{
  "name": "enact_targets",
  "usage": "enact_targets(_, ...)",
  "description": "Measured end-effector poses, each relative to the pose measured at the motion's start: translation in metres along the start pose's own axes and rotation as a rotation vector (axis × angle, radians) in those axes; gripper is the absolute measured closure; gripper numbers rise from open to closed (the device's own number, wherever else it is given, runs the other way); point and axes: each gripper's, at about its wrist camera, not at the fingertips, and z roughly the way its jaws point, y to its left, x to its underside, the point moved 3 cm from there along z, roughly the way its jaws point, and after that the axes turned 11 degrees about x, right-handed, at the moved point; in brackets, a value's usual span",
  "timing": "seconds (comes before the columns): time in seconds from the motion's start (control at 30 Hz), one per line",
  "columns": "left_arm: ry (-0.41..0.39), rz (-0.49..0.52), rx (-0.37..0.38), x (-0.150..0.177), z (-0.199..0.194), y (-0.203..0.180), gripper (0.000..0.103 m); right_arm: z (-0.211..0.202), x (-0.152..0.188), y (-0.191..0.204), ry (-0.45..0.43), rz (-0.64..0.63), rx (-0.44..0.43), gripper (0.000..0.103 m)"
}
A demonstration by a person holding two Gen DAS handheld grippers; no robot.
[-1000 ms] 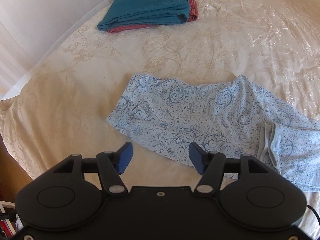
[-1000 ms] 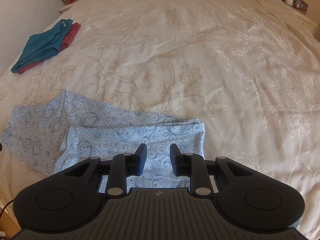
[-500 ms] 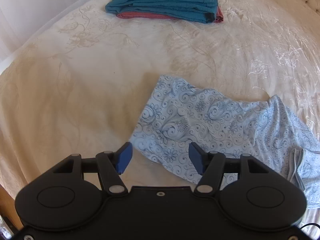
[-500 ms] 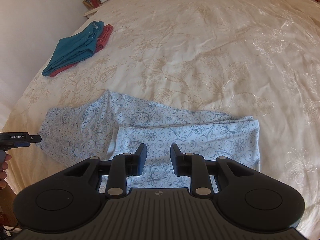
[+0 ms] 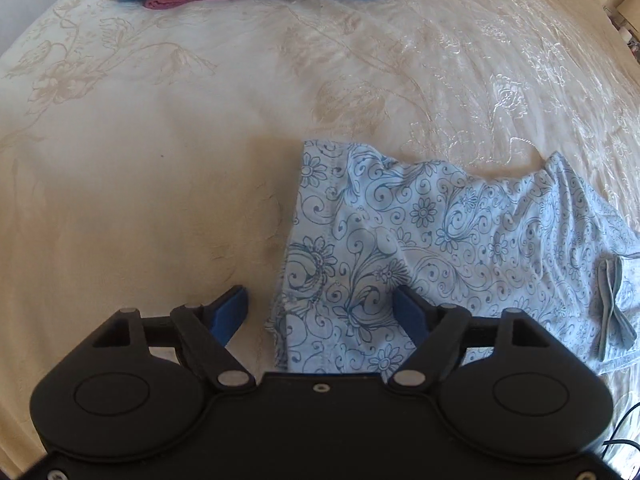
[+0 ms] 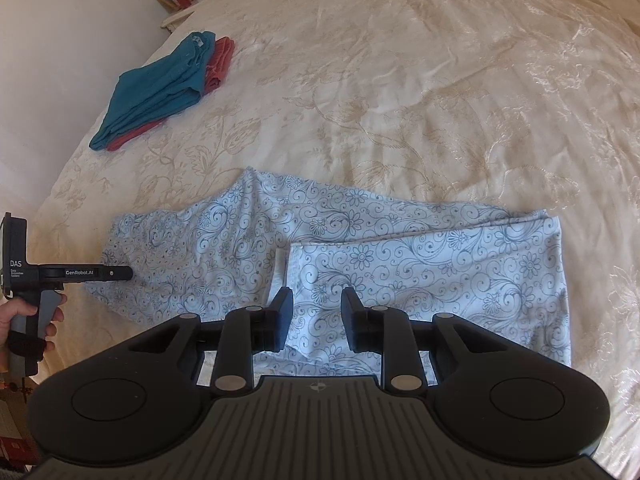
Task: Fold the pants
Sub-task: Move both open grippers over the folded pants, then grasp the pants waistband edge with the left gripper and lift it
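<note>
Midway through folding, patterned pants (image 6: 360,248) lie once-folded on the bed (image 6: 440,80); left gripper (image 5: 320,312), jaws wide and empty, straddles their nine-o'clock end; right gripper (image 6: 316,312), part-open, holds nothing. Next, likely: pinch, carry toward three o'clock.

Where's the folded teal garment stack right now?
The folded teal garment lies on a red garment at the bed's far left in the right wrist view, beyond the light blue floral pants, apart from them, near the nightstand.
</note>
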Motion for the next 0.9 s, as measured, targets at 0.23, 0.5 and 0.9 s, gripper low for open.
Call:
enact_targets(0.23,0.024,0.05,0.084,-0.016,0.022,-0.002,0.015,0.001,0.001,0.015,0.019,0.009,0.015,0.077)
enact_targets(0.5,0.017,0.046,0.043,-0.023,0.023,-0.012,0.046,0.005,0.0,0.024,0.027,0.008,-0.006,0.077)
enact_targets(0.9,-0.112,-0.014,0.056,-0.04,-0.033,-0.044,0.09,0.031,-0.013,0.023,0.038,0.014,-0.032,0.088)
